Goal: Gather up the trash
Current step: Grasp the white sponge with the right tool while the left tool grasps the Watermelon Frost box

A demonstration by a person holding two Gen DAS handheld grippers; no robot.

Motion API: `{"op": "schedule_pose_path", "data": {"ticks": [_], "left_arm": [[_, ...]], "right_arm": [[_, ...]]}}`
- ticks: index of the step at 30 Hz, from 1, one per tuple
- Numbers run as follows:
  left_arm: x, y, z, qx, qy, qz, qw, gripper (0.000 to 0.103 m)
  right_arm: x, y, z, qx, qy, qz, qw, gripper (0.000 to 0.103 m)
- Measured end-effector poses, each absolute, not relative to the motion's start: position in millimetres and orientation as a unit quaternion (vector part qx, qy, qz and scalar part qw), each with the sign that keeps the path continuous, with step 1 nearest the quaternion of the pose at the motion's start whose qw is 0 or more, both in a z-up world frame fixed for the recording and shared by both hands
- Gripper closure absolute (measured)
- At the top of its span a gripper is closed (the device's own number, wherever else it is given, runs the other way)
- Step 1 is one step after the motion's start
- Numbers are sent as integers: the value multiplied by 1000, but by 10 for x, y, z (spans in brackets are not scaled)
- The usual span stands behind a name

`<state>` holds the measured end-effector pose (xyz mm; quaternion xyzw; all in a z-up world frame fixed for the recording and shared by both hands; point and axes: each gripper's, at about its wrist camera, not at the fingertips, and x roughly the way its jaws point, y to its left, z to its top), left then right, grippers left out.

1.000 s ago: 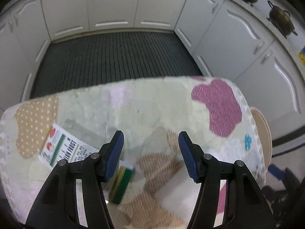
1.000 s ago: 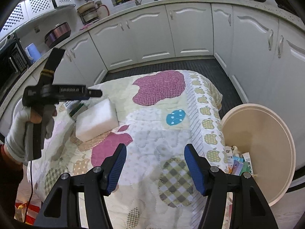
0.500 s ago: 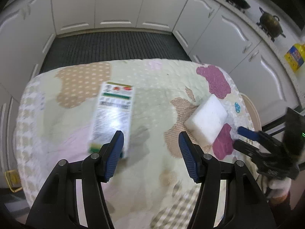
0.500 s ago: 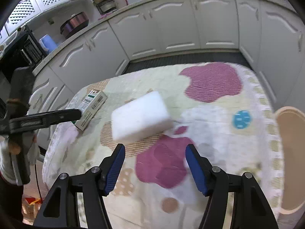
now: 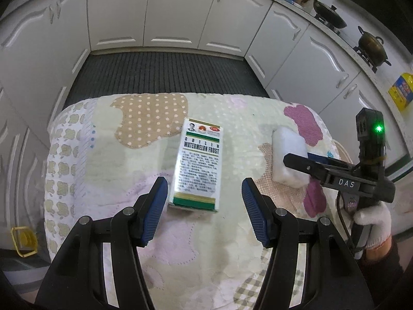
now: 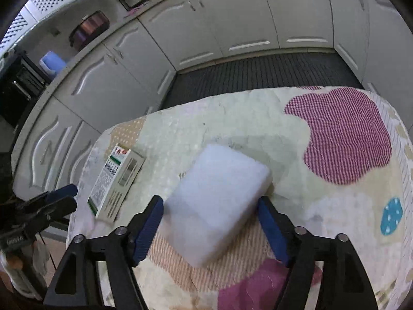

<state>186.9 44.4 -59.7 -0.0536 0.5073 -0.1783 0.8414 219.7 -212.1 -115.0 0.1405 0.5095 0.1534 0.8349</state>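
Here, the right gripper (image 6: 210, 228) straddles a white sponge (image 6: 215, 201) on a quilted table (image 6: 335, 206), its jaws just widened, pads beside the sponge's sides. The left gripper (image 5: 204, 210) hangs open over a flat box (image 5: 197, 165). Beyond stand white cabinets (image 5: 167, 10).

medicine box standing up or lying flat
Lying flat: the medicine box rests on its broad back on the quilted cloth, printed face up, ahead of the open left gripper.
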Motion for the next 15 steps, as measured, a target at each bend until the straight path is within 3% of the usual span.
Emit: {"op": "schedule_pose_path", "data": {"ticks": [5,10,15], "left_arm": [[1960,364,-667,-47,505,-171,845,42],[2021,179,-763,0,497,-141,856,41],[2127,66,-962,31,515,-121,848,41]], "right_arm": [[2258,-1931,-1082,126,502,130,846,21],[2274,-1792,-1178,79,518,101,846,21],[2112,-1885,-1157,68,498,117,857,34]]}}
